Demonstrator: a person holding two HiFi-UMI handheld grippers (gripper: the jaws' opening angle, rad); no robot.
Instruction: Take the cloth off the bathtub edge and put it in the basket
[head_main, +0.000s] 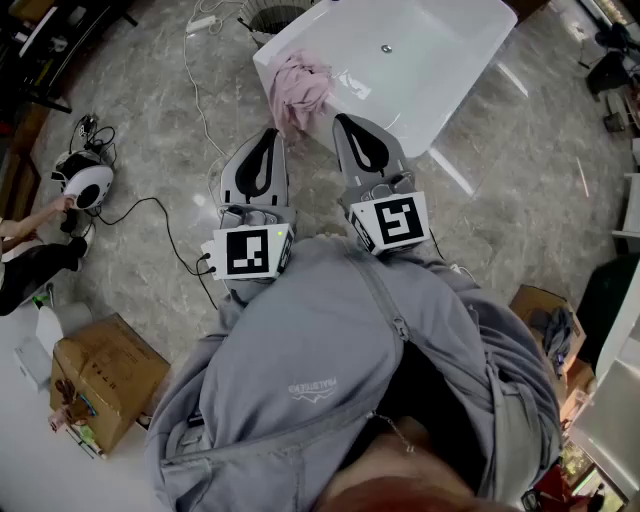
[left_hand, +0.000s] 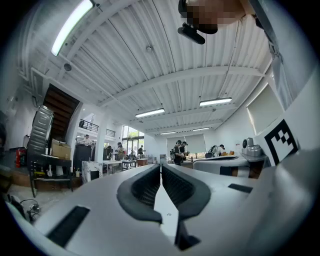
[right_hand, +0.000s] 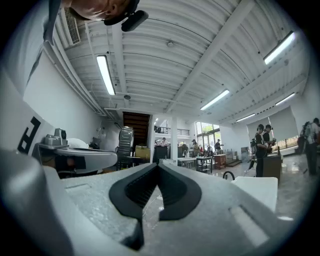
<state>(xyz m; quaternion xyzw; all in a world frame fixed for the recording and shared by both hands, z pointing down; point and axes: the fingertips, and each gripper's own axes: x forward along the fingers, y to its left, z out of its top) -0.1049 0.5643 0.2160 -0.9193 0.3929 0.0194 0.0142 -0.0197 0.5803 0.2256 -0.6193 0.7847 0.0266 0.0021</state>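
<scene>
The left gripper (head_main: 268, 134) and right gripper (head_main: 342, 121) are held side by side close to the person's chest, tips pointing at the white bathtub (head_main: 455, 75). Both have their jaws pressed together with nothing between them, as the left gripper view (left_hand: 161, 165) and right gripper view (right_hand: 157, 164) show. The pink cloth (head_main: 300, 90) hangs bunched over the bathtub edge just ahead of the two tips and between them, its lower folds nearest the left gripper. The basket (head_main: 274, 16) stands beyond the cloth, past the tub's corner
</scene>
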